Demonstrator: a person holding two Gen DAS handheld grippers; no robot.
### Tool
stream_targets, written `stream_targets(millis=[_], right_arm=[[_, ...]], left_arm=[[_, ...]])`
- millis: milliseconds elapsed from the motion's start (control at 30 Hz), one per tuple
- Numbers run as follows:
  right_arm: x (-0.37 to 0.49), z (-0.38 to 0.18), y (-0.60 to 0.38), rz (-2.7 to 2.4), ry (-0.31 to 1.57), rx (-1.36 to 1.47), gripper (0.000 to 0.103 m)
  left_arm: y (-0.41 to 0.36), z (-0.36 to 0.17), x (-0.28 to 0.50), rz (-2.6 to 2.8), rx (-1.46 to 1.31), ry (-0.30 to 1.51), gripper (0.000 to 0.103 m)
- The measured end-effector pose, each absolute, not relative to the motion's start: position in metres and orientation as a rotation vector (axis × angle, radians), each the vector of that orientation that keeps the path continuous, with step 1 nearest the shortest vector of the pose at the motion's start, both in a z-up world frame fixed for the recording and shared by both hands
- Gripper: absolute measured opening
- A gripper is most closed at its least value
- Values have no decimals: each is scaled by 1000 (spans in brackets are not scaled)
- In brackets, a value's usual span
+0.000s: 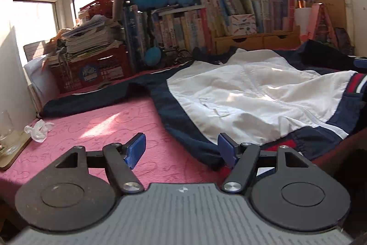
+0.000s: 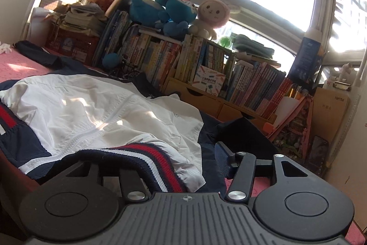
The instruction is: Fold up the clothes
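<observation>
Jacket (image 1: 240,93): lies spread on your pink table cover (image 1: 110,128)
Left claw (image 1: 181,149): your jaws stand apart, empty, right pad at the jacket's edge
Right claw (image 2: 183,160): striped hem (image 2: 146,157) hides your left finger; grip unclear

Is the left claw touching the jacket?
Cannot tell. In the left wrist view the left claw stands open; its right finger overlaps the jacket hem, hiding any gap or contact.

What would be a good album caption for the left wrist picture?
Open left gripper poised at the hem of a navy-and-white jacket spread on a pink tablecloth, bookshelf and plush toys behind.
</observation>
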State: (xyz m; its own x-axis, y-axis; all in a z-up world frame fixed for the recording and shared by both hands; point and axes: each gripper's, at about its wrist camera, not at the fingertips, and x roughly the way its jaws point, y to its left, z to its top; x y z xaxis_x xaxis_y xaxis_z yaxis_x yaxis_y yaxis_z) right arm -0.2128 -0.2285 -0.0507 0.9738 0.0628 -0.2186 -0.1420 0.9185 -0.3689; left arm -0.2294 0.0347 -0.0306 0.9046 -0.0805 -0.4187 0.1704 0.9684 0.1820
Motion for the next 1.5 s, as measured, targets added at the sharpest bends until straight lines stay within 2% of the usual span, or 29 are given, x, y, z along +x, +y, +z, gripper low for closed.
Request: stream_targets(millis=[133,300,600,767,833,867,1000,1067,1133,1233,1400,1500], right_arm=[[-208,-36,-233,118,204,-293,53],[-204,-18,-251,113,218,-140,52],[-205,-27,-266,93,258,-119,53],[-208,-32,-245,75,217,-265,54],[-212,-33,-239,43,198,-324,53],[-213,-35,-238,15,194,-349,53],[-212,-64,-265,-53,347,-385,53],[-215,-72,-278,-55,407,-351,53],[-225,-74,-281,-32,405,-326,53],[-227,-72,-272,-17,386,-330,53],[-230,-70,-263,1,382,-327,53],[-234,-74,-262,-3,397,-334,53]], left_arm=[[-22,-40,-228,-382,288,372,80],[-59,-58,-206,-268,461,287,80],[22,-65,-184,178,461,409,83],[44,-53,-194,341,550,342,83],[60,-42,-193,508,570,309,67],[73,-36,-191,646,581,295,66],[154,-20,-203,808,290,438,62],[167,-19,-221,729,177,444,62],[164,-19,-235,625,143,439,62],[129,-20,-234,379,210,443,70],[88,-24,-223,-84,-22,526,85],[70,-38,-214,-153,-98,588,85]])
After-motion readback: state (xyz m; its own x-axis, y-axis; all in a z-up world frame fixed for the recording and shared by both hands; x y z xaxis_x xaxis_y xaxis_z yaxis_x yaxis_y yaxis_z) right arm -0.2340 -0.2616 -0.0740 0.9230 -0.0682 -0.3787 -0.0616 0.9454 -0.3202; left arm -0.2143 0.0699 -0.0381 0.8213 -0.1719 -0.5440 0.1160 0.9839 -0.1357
